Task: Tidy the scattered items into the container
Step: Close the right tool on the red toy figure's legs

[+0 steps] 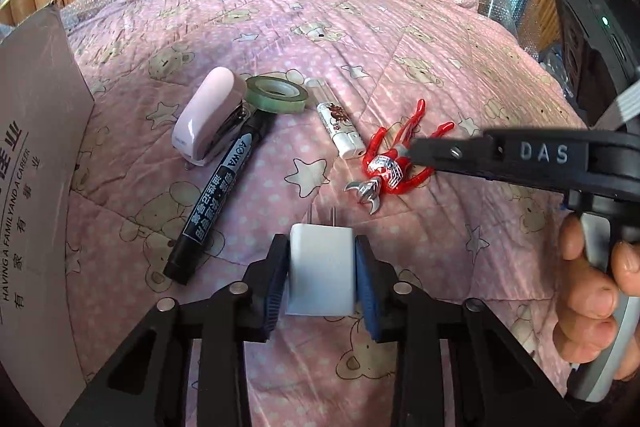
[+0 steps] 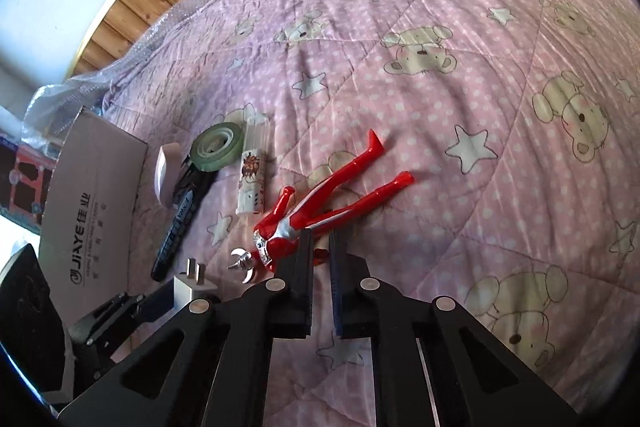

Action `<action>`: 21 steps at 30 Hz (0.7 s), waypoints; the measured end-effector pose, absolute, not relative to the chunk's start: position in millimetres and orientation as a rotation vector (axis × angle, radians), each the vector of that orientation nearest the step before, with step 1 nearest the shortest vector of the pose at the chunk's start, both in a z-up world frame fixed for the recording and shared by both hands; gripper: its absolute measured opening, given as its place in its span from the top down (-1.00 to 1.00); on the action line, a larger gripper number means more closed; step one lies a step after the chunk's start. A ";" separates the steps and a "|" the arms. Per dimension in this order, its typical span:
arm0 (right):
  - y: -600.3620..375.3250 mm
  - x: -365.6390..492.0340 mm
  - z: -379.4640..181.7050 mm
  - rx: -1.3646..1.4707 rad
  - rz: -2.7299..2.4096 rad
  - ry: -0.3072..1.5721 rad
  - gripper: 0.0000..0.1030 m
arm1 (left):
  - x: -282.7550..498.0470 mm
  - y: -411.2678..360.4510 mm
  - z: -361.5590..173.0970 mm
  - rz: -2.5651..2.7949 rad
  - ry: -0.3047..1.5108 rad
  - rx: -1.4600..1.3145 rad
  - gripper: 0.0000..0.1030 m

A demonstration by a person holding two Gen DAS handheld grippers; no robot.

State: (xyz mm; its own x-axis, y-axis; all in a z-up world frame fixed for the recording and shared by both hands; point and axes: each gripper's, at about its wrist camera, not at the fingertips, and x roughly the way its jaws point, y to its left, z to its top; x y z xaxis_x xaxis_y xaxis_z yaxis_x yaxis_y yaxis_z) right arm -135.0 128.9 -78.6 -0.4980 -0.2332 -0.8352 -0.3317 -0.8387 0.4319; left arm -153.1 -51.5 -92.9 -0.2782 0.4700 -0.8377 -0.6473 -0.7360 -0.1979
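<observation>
Six loose items on a pink quilted bedspread with bear and star print (image 1: pixel 400 39), logged as follows. White two-pin plug adapter (image 1: pixel 322 267): clamped between the pads of the left gripper (image 1: pixel 322 273), prongs pointing away, at or just above the quilt. Red and silver plastic hero figure (image 2: pixel 320 203): lying on its back, legs splayed away from the right gripper (image 2: pixel 320 259), whose jaws stand narrowly parted at the figure's torso and arm, touching or nearly so; whether they pinch it cannot be told. Uncollected, grouped near together: pale pink stapler (image 1: pixel 210 119), black marker pen with a printed label (image 1: pixel 220 203), green roll of tape (image 1: pixel 276 93) touching the marker's tip, white tube with a clear cap and red pattern (image 1: pixel 338 123). Container: pale cardboard box with printed lettering (image 1: pixel 36 155), at the left edge of the quilt, interior not visible. Step in hand, by judgement: first pickups, one per hand. Next move calls for carrying the adapter leftward over the box wall before release, and a firm closure on the figure's narrow torso.
</observation>
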 end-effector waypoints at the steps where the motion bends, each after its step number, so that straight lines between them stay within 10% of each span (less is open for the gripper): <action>1: 129.3 -132.2 -78.5 -1.562 2.523 0.885 0.83 | -152.9 -53.0 -91.1 2.060 0.227 -1.264 0.36; 3: 131.8 -130.1 -79.1 -1.556 2.537 0.952 0.76 | -150.3 -55.6 -85.9 2.055 0.208 -1.266 0.38; 5: 136.1 -132.9 -83.4 -1.535 2.521 1.050 0.11 | -147.6 -54.8 -82.7 2.076 0.226 -1.250 0.38; 9: 137.1 -150.5 -87.3 -1.448 2.514 1.070 0.03 | -151.7 -48.0 -90.9 2.067 0.254 -1.260 0.29; 13: 110.9 -165.4 -80.7 -1.500 2.608 0.675 0.29 | -147.3 -41.1 -98.0 2.062 0.334 -1.236 0.26; 21: 108.7 -150.7 -61.9 -1.722 2.660 0.536 0.83 | -149.6 -53.6 -78.6 2.072 0.226 -1.246 0.38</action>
